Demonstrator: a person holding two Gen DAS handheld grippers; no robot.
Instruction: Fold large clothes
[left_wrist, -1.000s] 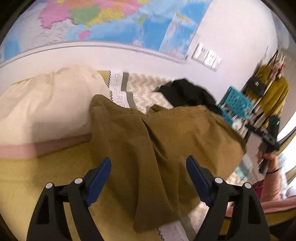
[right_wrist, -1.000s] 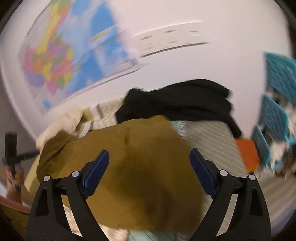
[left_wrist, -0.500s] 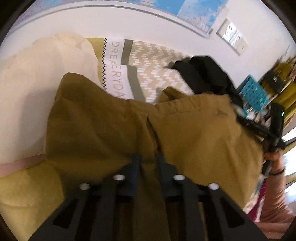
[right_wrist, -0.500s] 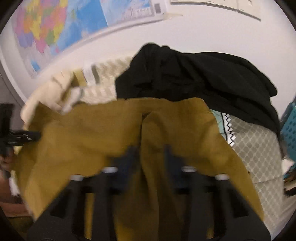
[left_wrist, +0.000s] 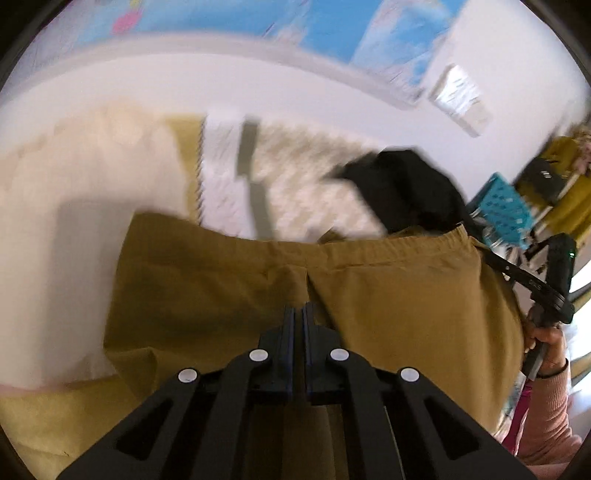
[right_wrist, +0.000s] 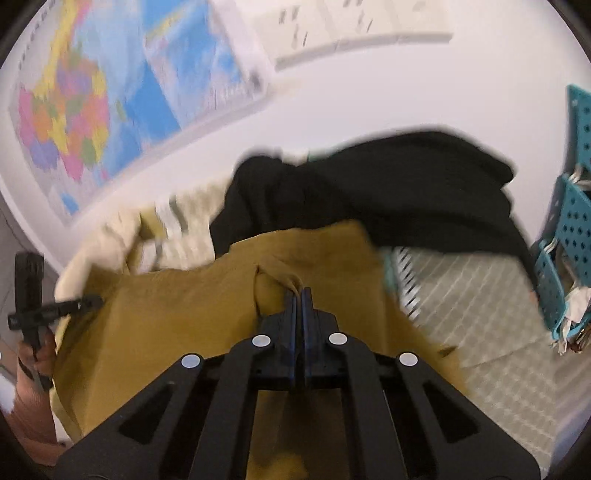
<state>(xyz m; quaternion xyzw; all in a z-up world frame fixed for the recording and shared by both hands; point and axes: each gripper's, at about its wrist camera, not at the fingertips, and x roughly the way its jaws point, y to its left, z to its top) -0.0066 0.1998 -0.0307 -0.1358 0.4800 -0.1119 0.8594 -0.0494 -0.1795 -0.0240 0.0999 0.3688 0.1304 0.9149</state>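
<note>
- At the centre of both wrist views, the mustard trousers (left_wrist: 388, 314) lie spread on the bed (right_wrist: 480, 314), a black garment (right_wrist: 388, 192) heaped just beyond.
- The left claw (left_wrist: 298, 314) is clamped tight on a fold of the cloth.
- The right claw (right_wrist: 297, 297) pinches a small ridge of fabric.
- Risk, I'd say: such thin bites could slip during a lift, or drag the black garment along.

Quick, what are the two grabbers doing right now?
Left gripper: closed, pinching the mustard trousers.
Right gripper: closed, pinching the same trousers.
</note>
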